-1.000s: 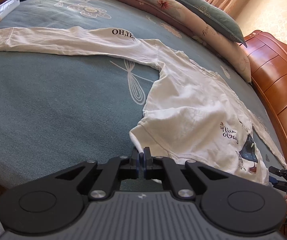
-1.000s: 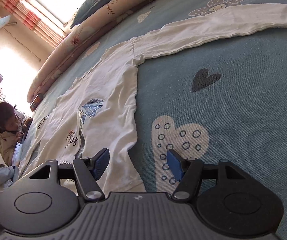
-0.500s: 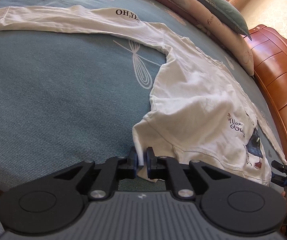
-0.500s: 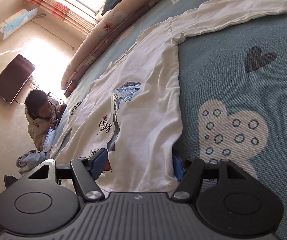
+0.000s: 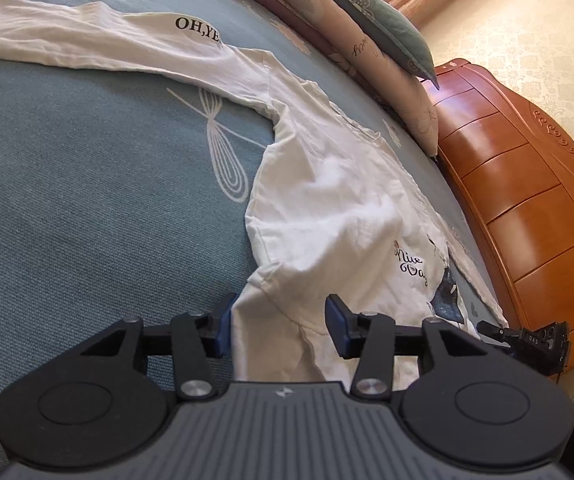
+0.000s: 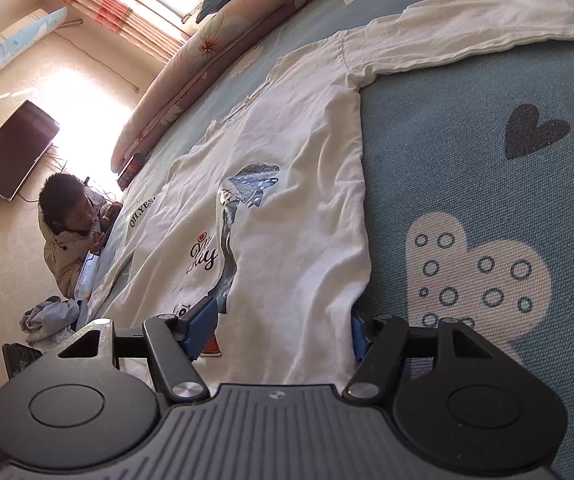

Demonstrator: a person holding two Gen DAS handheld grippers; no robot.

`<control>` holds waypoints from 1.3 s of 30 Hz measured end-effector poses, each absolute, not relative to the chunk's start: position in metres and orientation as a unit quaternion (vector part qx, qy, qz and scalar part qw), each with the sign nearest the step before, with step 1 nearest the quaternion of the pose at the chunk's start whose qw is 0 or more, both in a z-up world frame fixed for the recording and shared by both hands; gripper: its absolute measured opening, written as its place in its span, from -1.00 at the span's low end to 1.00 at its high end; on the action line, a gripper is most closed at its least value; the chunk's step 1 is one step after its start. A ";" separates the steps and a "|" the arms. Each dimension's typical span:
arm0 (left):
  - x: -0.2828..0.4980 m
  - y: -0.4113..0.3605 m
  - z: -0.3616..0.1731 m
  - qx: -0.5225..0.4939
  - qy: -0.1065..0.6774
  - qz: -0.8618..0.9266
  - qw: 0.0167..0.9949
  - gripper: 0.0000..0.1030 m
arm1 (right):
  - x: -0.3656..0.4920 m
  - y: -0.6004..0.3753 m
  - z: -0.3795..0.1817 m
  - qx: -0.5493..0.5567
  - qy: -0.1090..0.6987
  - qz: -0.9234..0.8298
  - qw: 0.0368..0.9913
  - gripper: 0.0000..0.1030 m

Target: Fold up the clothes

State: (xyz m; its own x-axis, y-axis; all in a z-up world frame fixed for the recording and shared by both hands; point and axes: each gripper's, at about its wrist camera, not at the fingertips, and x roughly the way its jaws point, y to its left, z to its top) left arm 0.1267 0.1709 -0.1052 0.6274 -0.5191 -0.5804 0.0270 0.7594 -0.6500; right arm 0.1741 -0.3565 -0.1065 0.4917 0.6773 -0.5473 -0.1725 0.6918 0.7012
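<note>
- White long-sleeved shirt (image 5: 327,208) lies spread flat, front up, on the blue patterned bedspread (image 5: 87,200); both sleeves are stretched out sideways.
- Prints on the shirt: "Nice Day" lettering and a dark blue figure on the chest; "OH,YES" on one sleeve.
- Left claw (image 5: 277,328): its jaws have just been opening and now stand apart. The shirt's hem corner lies between them; the blue pads do not press on the cloth.
- Left claw sits at the hem corner on the side of the "OH,YES" sleeve, low over the bedspread.
- Right claw (image 6: 281,330): jaws wide apart, straddling the opposite hem corner. The right-hand pad sits at the shirt's side edge and the cloth partly hides it; the left-hand pad lies over the fabric near the print. No clamping visible.
- The tip of the right claw also shows in the left wrist view, at the far hem corner (image 5: 527,338).
- Hem near the left claw is slightly rumpled, with a small fold in the cloth; the body of the shirt is otherwise smooth.
- Background: rolled floral quilt (image 6: 207,48) and grey-green pillow (image 5: 371,20) along the far edge of the bed; wooden headboard (image 5: 527,200) to one side.
- A person (image 6: 71,232) in a beige jacket sits at the bed's far side, head bent; a dark wall screen (image 6: 11,148) behind.
</note>
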 end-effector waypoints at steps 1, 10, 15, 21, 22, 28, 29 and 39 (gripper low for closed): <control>0.124 0.172 -0.107 -0.310 0.401 -0.170 0.845 -0.09 | 0.171 -0.357 -0.105 0.285 0.434 0.274 0.809 0.33; 0.137 0.164 -0.105 -0.319 0.411 -0.164 0.838 -0.15 | 0.178 -0.355 -0.111 0.303 0.439 0.232 0.813 -0.57; 0.127 0.153 -0.097 -0.275 0.426 -0.146 0.849 -0.95 | 0.167 -0.358 -0.097 0.276 0.449 0.221 0.821 -0.81; 0.114 0.139 -0.061 -0.255 0.400 -0.187 0.860 -0.99 | 0.160 -0.363 -0.060 0.239 0.437 0.230 0.836 -0.91; 0.111 0.139 -0.055 -0.260 0.396 -0.191 0.860 -0.99 | 0.160 -0.364 -0.055 0.233 0.436 0.232 0.838 -0.92; 0.093 0.142 -0.039 -0.283 0.388 -0.184 0.858 -1.00 | 0.161 -0.362 -0.043 0.192 0.452 0.219 0.843 -0.92; 0.090 0.144 -0.041 -0.288 0.391 -0.179 0.855 -1.00 | 0.161 -0.365 -0.046 0.192 0.456 0.212 0.843 -0.92; 0.086 0.151 -0.068 -0.234 0.462 -0.093 0.850 -0.87 | 0.162 -0.378 -0.062 0.158 0.484 0.102 0.854 -0.57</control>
